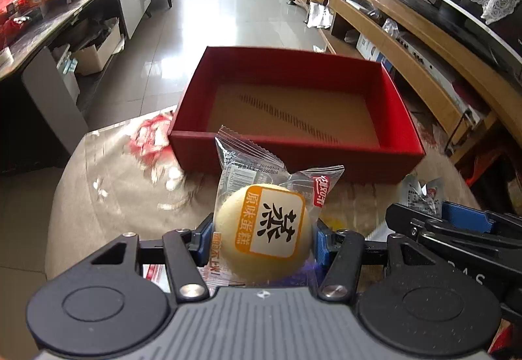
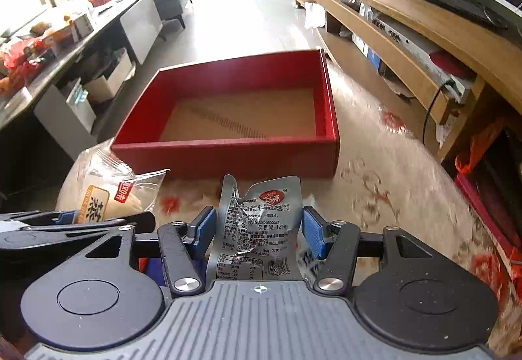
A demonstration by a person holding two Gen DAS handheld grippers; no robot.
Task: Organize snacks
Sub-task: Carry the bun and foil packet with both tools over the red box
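red box (image 1: 404, 118) empty, nothing put away yet. left gripper (image 1: 262, 237) squeezes wrapped cake (image 1: 264, 229). right gripper (image 2: 259, 234) pinches silver snack packet (image 2: 257, 223). both need dropping in box.

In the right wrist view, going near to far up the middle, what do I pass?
Right gripper shut on the silver snack pouch → floral tablecloth → empty red box → tiled floor.

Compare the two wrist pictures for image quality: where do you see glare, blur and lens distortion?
Left wrist view: window top left blown out, tablecloth smeared by motion blur, cake packet sharp in the left gripper. Right wrist view: the same window glare, cloth blurred at right, silver pouch sharp; the red box and TV cabinet bow under fisheye.
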